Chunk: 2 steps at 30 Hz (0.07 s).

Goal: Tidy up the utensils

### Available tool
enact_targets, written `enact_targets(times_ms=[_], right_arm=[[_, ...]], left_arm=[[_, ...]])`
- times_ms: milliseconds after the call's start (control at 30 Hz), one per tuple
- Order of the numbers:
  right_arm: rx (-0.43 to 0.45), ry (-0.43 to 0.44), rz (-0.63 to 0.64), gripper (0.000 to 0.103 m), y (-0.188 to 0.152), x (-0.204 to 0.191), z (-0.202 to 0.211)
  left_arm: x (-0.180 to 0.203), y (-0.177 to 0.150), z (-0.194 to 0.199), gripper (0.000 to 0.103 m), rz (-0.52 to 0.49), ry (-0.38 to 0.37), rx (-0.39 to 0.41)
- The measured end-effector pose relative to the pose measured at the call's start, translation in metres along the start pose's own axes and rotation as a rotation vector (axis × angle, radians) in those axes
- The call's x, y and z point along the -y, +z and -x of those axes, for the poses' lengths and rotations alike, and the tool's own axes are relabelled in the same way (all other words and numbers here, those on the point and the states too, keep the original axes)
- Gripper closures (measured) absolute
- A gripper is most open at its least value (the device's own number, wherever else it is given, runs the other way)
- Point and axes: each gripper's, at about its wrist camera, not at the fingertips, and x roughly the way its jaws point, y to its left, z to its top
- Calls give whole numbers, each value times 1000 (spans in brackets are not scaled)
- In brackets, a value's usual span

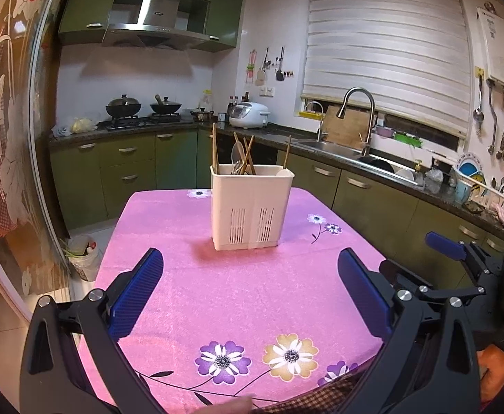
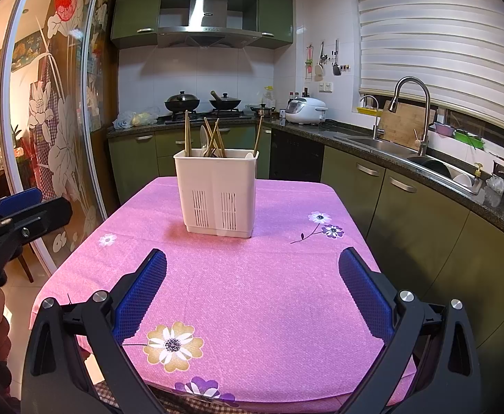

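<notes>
Both claws wide and empty, holder already loaded.

Nearest you, your left gripper (image 1: 250,288) and right gripper (image 2: 252,291) each hang over the near part of the pink flowered tablecloth (image 2: 258,289) with jaws spread wide, gripping nothing. Beyond them, near the middle of the table, the white utensil holder (image 1: 251,207) stands upright, well apart from both claws. Inside it you can see several wooden chopsticks (image 1: 214,148) leaning at different angles, plus a clear plastic spoon (image 1: 237,155) and a pale spoon bowl at the right end; which compartment each sits in I cannot tell. No loose utensil shows on the cloth. The risk I judge: the holder looks light and top-heavy, so tugging 1 slanted chopstick sideways could tip it or drag neighbours out.
</notes>
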Motion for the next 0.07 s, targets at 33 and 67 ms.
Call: enact_targets(times_ms=[33,67], right_arm=[[0,0,0,4,0,0,0],[0,1,-1,4,-1,-1,0]], left_arm=[[0,-1,0,7,-1,0,-2],[1,-1,-1,7,-1,-2,-3]])
